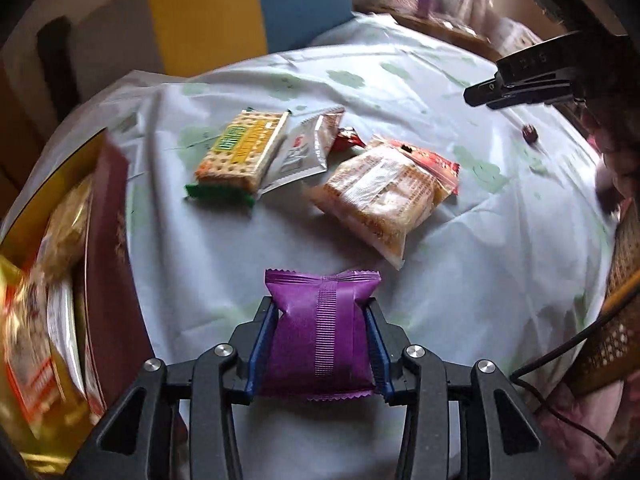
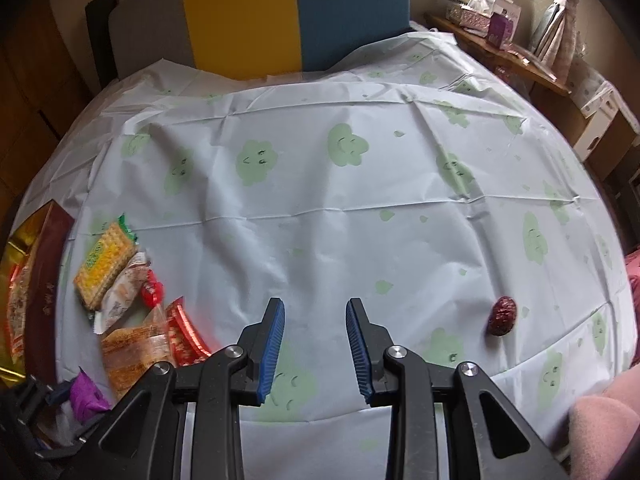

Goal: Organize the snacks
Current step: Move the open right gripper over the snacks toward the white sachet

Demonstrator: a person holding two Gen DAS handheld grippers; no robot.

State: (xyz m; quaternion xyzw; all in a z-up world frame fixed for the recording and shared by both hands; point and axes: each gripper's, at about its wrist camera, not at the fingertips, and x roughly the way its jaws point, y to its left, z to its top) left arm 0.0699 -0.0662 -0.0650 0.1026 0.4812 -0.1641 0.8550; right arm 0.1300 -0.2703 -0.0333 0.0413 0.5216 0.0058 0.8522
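A purple snack packet [image 1: 320, 336] lies low over the white tablecloth [image 1: 224, 248], and my left gripper [image 1: 320, 304] is shut on it, the blue pads pressing into its two sides. Beyond it lie a yellow cracker packet [image 1: 240, 152], a silvery sachet [image 1: 304, 148], a small red sweet [image 1: 348, 138] and a clear orange bag [image 1: 384, 192]. My right gripper [image 2: 316, 304] hangs open over bare cloth with nothing between its fingers. A dried red date [image 2: 503, 316] lies to its right. The purple packet [image 2: 86, 398] shows at the lower left of the right wrist view.
A dark red box [image 1: 108, 240] with gold lining stands at the left edge, with several packets inside. A yellow and blue seat back [image 2: 296, 16] rises behind the table. A wooden shelf [image 2: 520, 64] with boxes is at the far right. A black cable [image 1: 560, 360] trails at the right.
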